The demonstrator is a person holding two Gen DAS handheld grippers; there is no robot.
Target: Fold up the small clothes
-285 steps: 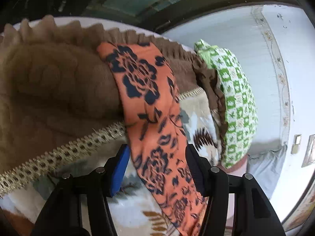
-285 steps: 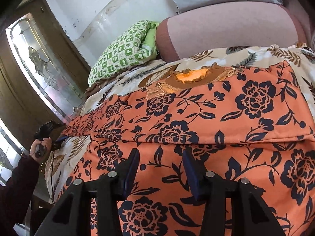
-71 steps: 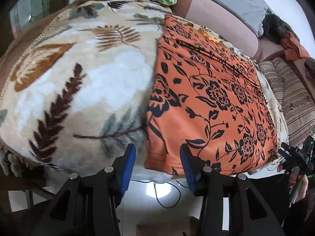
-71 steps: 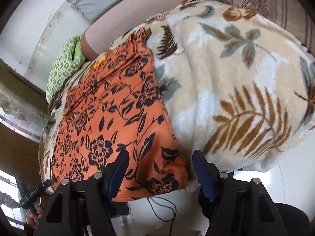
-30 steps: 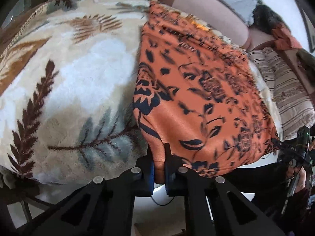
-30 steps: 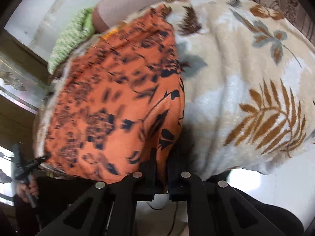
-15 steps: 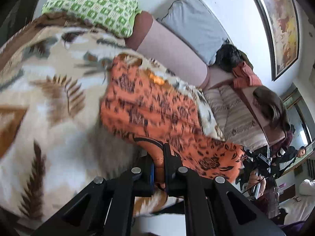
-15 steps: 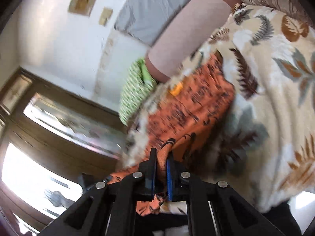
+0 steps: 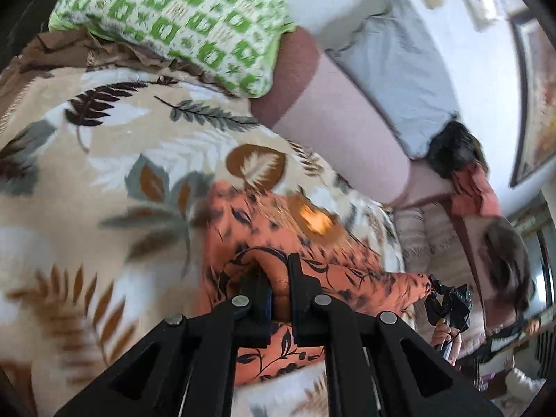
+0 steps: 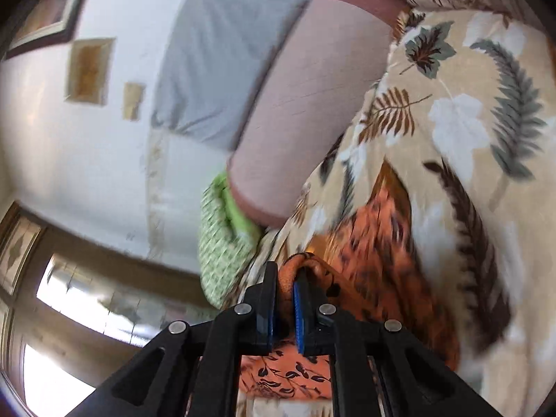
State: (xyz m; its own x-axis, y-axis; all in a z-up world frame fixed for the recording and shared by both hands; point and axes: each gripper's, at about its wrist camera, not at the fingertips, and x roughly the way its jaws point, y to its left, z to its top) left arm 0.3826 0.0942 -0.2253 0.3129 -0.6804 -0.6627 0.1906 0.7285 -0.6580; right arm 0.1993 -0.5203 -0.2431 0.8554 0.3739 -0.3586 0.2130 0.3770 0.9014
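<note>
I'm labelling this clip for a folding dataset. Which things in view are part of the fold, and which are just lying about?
In the job:
orange cloth
left gripper, shut on the cloth
right gripper, shut on the cloth

Lying about:
leaf blanket, under the cloth
green pillow
grey cushion
pink bolster

Bright daylight fills both views, with glare blown out in the window (image 10: 69, 316) at the right wrist view's lower left. Motion blur smears the leaf-print blanket (image 9: 87, 229) and orange floral cloth (image 9: 264, 222). Fisheye curvature bends the edges, and the corners are black.
</note>
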